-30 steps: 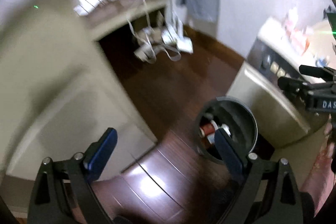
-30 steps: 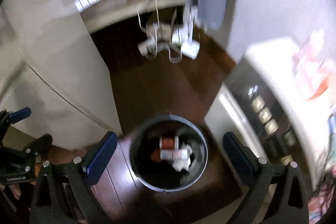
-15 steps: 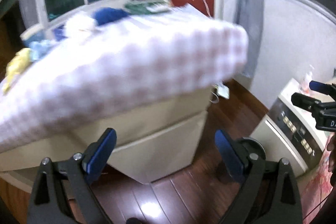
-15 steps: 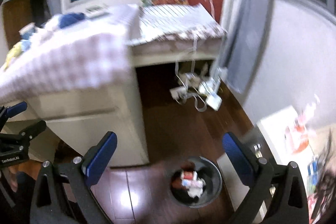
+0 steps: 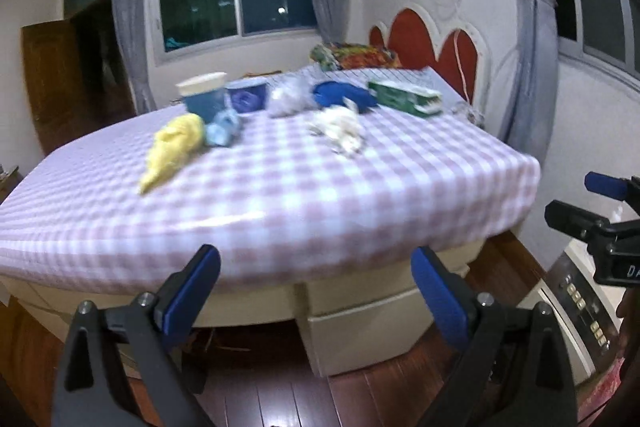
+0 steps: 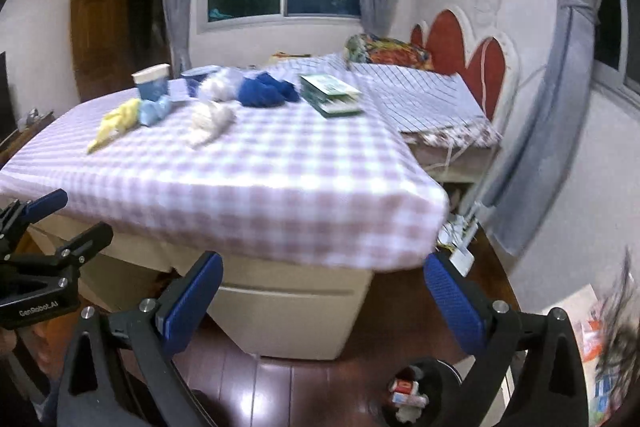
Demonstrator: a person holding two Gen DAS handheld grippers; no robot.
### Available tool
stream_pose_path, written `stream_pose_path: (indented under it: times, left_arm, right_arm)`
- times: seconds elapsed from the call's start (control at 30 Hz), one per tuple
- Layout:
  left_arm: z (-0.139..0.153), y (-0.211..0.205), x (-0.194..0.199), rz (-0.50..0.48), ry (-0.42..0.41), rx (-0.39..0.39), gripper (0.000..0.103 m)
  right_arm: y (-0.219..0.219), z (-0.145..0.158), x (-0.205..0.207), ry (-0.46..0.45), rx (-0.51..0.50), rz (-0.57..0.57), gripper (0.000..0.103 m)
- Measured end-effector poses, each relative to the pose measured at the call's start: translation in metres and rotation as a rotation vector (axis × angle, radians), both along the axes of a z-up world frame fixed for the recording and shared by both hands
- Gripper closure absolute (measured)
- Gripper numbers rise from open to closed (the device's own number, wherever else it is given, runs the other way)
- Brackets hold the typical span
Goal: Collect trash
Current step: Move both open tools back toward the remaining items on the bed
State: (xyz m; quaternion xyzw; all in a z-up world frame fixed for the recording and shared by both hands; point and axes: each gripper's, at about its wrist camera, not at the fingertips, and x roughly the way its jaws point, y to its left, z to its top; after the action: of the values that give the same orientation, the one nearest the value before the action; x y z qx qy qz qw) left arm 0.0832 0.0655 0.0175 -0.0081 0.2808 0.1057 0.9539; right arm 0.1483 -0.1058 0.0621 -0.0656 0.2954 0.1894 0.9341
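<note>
On the pink-and-white checked bed lie a crumpled yellow wrapper at the left, a pale blue crumpled scrap touching it, and a white crumpled tissue nearer the middle. Behind stand two blue cups, a white wad, a dark blue cloth lump and a green-and-white carton at the far right. A black round bin on the floor holds trash.

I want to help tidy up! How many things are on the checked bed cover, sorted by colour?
Yellow: 1, the crumpled yellow piece.
Blue: 4, the lidded blue cup, the second blue cup, the pale blue wad, the dark blue bundle.
White: 2, the clear-white bag, the white crumpled wad.
Green: 1, the green box.
Total: 8.
</note>
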Motion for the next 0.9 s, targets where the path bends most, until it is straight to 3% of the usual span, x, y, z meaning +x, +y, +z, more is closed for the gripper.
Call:
stream_pose_path:
  times: [0.27, 0.5, 0.9]
  left_arm:
    - [0.013, 0.055, -0.008, 0.055, -0.055, -0.044, 0.005]
    - [0.009, 0.1, -0.001, 0.119, -0.038, -0.03, 0.006]
    - [0.01, 0.161, 0.069, 0.138, 0.022, -0.052, 0.016]
  right_arm:
    - [0.047, 0.021, 0.01, -0.006, 0.013, 0.054, 0.001]
    - [0.103, 0.032, 0.03, 0.005, 0.044, 0.146, 0.001]
    - [0.171, 0.019, 0.104, 0.063, -0.041, 0.136, 0.002]
